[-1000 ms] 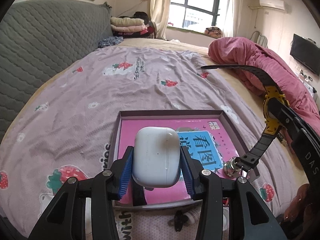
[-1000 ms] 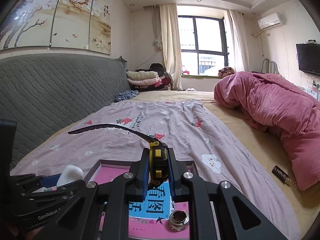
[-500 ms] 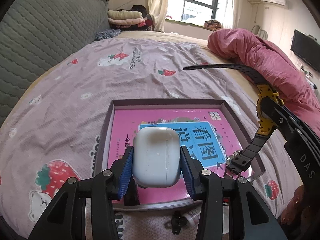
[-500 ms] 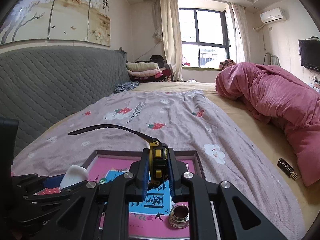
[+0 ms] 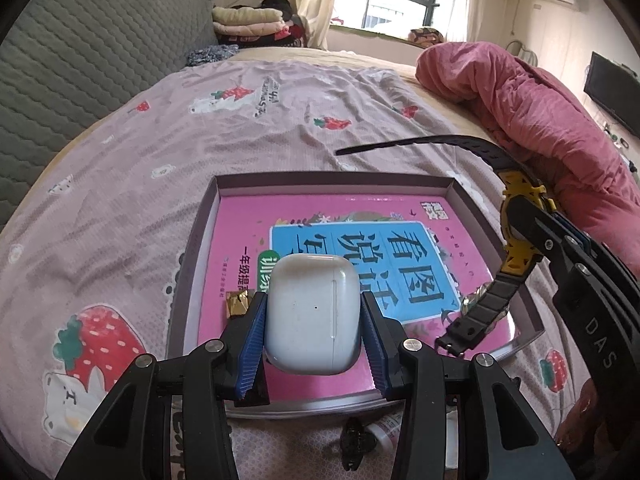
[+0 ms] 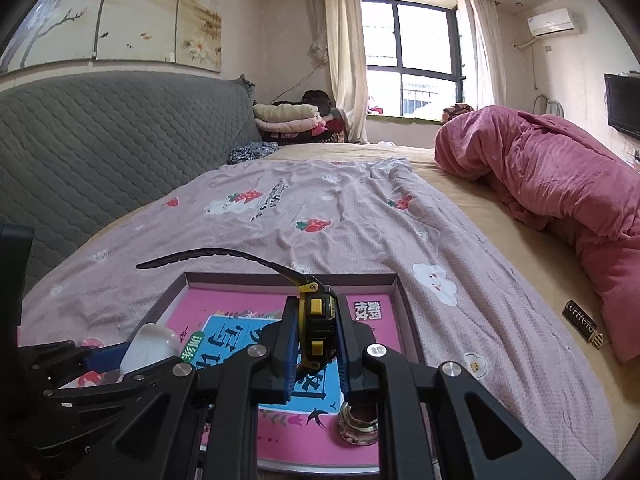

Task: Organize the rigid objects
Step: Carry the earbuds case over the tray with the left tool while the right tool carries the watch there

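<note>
Left tongs (image 5: pixel 312 332) clamped on the white earbud case (image 5: pixel 312 312); right tongs (image 6: pixel 314 344) clamped on the yellow-and-black watch (image 6: pixel 316 328). Both hang above the shallow box (image 5: pixel 200 248) on the bed, case over its near left part, watch over its right side. The box holds a pink book (image 5: pixel 248 228), a foil-wrapped sweet (image 5: pixel 237 302) and a small jar (image 6: pixel 357 424). Judgement: lower onto bare book cover, case clear of the sweet, watch clear of the jar with straps inside the rim, then release.

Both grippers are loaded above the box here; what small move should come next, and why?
Probably lower the left gripper a little and set the white earbud case on the pink book inside the box. The case hangs over bare cover, while the watch in the right gripper sits clear to its side.
</note>
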A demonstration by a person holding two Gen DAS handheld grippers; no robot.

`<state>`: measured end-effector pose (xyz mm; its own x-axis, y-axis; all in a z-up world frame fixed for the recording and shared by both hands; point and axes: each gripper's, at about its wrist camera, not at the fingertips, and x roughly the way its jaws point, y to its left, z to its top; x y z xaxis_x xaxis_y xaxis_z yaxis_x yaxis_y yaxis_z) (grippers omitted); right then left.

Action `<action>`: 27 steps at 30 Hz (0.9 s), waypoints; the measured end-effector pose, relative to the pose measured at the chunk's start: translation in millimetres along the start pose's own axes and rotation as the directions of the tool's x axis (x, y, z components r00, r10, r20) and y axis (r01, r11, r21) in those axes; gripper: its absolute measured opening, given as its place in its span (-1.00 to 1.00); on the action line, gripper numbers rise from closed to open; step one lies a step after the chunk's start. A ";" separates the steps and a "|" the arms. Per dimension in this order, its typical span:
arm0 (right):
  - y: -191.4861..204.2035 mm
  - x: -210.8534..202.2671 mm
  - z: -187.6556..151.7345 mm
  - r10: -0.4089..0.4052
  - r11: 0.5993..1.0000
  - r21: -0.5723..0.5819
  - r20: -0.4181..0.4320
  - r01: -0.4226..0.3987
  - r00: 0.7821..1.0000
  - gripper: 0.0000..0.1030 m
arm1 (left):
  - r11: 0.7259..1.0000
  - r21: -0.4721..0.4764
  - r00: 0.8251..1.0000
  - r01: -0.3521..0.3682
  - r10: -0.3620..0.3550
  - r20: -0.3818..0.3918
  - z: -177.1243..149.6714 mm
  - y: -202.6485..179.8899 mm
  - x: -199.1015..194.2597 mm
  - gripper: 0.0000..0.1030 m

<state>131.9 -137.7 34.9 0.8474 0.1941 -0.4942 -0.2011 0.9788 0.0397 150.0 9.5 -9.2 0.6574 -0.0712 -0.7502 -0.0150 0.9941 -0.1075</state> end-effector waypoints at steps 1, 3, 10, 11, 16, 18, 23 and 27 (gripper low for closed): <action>0.6 1.0 -1.0 0.003 1.000 0.000 -0.005 -0.003 1.000 -0.68 | 1.000 0.003 1.000 -0.001 0.001 -0.001 -0.5 -0.4 1.0 -0.11; 1.7 2.9 -3.2 0.006 1.000 0.003 -0.009 -0.006 1.000 -0.68 | 1.000 0.007 1.000 -0.005 0.005 -0.003 -1.7 -0.9 3.6 -0.11; 4.5 9.2 -10.5 0.013 1.000 -0.014 -0.034 -0.013 0.999 -0.68 | 1.000 -0.002 1.000 -0.001 0.001 -0.024 -5.7 1.2 13.8 -0.11; 5.1 10.1 -11.8 0.012 1.000 -0.019 -0.038 -0.013 0.999 -0.68 | 1.000 -0.003 1.000 0.001 -0.001 -0.026 -6.3 1.3 15.0 -0.11; 8.0 17.6 -16.1 0.016 0.999 -0.041 -0.072 -0.019 0.997 -0.68 | 1.000 0.000 0.999 0.001 -0.001 -0.036 -10.1 1.1 19.9 -0.11; 7.6 19.3 -18.1 0.015 0.999 -0.042 -0.076 -0.018 0.997 -0.68 | 1.000 -0.004 0.999 0.001 -0.001 -0.038 -10.8 2.1 20.8 -0.11; 3.4 21.0 -21.4 -0.008 1.000 -0.026 -0.068 0.007 0.998 -0.68 | 1.000 -0.010 0.999 0.005 -0.006 -0.042 -13.4 4.4 21.9 -0.11; 4.8 24.7 -23.9 -0.015 0.999 -0.030 -0.083 0.013 0.996 -0.68 | 1.000 -0.010 0.999 0.006 -0.007 -0.049 -15.6 5.0 23.9 -0.11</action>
<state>140.2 -129.8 2.2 0.8066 0.1728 -0.5653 -0.2048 0.9788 0.0070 153.9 11.4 -37.8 0.6197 -0.0816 -0.7806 -0.0183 0.9928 -0.1183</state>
